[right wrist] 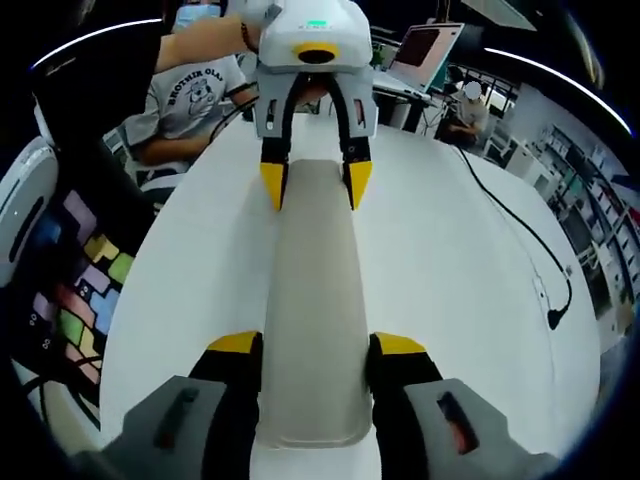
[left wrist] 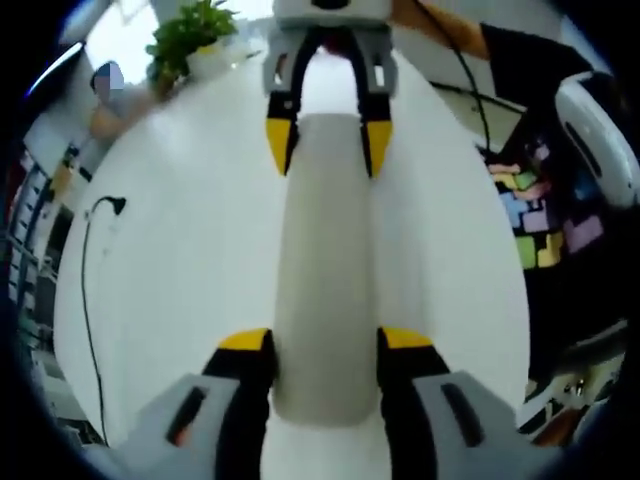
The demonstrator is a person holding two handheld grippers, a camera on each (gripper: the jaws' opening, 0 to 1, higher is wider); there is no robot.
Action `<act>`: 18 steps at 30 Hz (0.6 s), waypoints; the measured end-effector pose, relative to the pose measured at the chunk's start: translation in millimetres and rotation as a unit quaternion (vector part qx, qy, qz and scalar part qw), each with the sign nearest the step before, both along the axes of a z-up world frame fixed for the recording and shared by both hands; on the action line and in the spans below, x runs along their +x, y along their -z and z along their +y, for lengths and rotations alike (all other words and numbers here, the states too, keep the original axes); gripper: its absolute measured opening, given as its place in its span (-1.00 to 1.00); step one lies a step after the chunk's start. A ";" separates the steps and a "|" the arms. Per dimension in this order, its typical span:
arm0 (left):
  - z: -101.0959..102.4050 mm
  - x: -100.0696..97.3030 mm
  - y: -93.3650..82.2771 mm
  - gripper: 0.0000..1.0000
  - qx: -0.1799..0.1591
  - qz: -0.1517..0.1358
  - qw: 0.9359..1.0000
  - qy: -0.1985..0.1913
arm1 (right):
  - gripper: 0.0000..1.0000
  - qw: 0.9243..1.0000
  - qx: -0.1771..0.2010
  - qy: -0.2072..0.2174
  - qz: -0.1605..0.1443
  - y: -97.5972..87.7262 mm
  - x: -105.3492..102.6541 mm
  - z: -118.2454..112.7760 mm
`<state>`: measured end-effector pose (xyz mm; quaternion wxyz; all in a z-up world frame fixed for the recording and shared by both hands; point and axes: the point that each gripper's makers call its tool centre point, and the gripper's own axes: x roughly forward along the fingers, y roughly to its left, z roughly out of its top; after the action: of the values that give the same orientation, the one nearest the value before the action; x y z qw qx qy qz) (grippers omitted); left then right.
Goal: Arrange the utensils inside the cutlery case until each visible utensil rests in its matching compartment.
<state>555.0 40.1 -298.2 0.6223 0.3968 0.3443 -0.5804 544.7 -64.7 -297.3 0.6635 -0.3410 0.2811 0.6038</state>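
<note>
My left gripper [left wrist: 325, 345] has its jaws closed on the near end of the cutlery case [left wrist: 325, 260], a long pale closed shape held lengthwise over the white tabletop [left wrist: 180, 260]. In the right gripper view, my right gripper [right wrist: 315, 350] clamps the opposite end of the case the same way, so each claw faces the other across its length.

I cannot tell whether the case rests on the tabletop or hangs just above it. No utensils show, so I judge they are inside.

The risk I see is pulling or twisting the two ends unevenly: the smooth case could slip from one pair of jaws, or spring open and spill.

Farther off, a black cable [right wrist: 530, 240] trails toward the tabletop's edge, and a potted plant [left wrist: 190, 40] stands at its far edge.
</note>
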 end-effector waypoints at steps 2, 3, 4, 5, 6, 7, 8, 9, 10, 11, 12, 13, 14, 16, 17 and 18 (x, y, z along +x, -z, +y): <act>-4.3 3.6 1.0 -0.14 -0.001 -0.002 1.000 0.001 | -0.14 1.000 0.000 0.001 -0.001 2.9 3.4 -3.4; -6.3 5.0 1.5 -0.14 -0.002 -0.002 1.000 0.002 | -0.14 1.000 -0.001 0.002 0.000 4.4 4.7 -5.1; -7.9 6.3 2.4 -0.14 -0.002 -0.002 1.000 0.003 | -0.14 1.000 -0.001 0.004 0.001 5.5 6.5 -6.5; -8.9 8.4 3.4 -0.14 -0.001 -0.003 1.000 0.004 | -0.14 1.000 0.000 0.005 0.001 6.7 8.4 -7.8; -10.1 10.6 4.3 -0.14 -0.002 -0.003 1.000 0.004 | -0.14 1.000 0.000 0.006 0.000 7.8 10.3 -9.1; -11.3 12.1 5.3 -0.14 -0.002 -0.002 1.000 0.004 | -0.14 1.000 0.002 0.006 0.002 9.1 11.4 -10.2; -12.3 13.3 6.5 -0.14 -0.003 0.000 1.000 0.004 | -0.14 1.000 0.003 0.006 0.003 10.5 12.6 -11.2; -13.3 14.4 7.8 -0.13 -0.005 0.002 1.000 0.005 | -0.13 1.000 0.005 0.008 0.007 12.2 14.2 -12.6; -14.4 15.3 8.9 -0.13 -0.006 0.004 1.000 0.005 | -0.13 1.000 0.005 0.008 0.009 13.1 14.5 -13.1; -15.4 16.3 10.1 -0.13 -0.007 0.006 1.000 0.006 | -0.13 1.000 0.005 0.008 0.009 14.2 15.2 -13.9; -16.2 17.9 11.1 -0.13 -0.008 0.007 1.000 0.007 | -0.13 1.000 0.006 0.008 0.010 15.1 16.6 -14.5; -16.9 19.6 11.9 -0.13 -0.010 0.008 1.000 0.007 | -0.13 1.000 0.008 0.009 0.011 16.0 17.8 -15.5; -17.7 20.9 12.4 -0.13 -0.010 0.009 1.000 0.007 | -0.13 1.000 0.011 0.009 0.013 16.5 18.9 -15.9; -19.0 23.2 12.5 -0.13 -0.013 0.012 1.000 0.008 | -0.13 1.000 0.014 0.009 0.014 17.5 20.9 -17.3; -19.8 24.0 12.5 -0.13 -0.015 0.014 1.000 0.007 | -0.13 1.000 0.016 0.009 0.016 17.8 21.7 -18.0; -20.6 23.9 12.7 -0.13 -0.017 0.018 1.000 0.006 | -0.13 1.000 0.017 0.008 0.018 18.4 21.8 -18.2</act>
<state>578.8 19.5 -310.9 0.6190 0.3776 0.3433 -0.5970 566.6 -83.0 -315.7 0.6689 -0.3166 0.2852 0.6091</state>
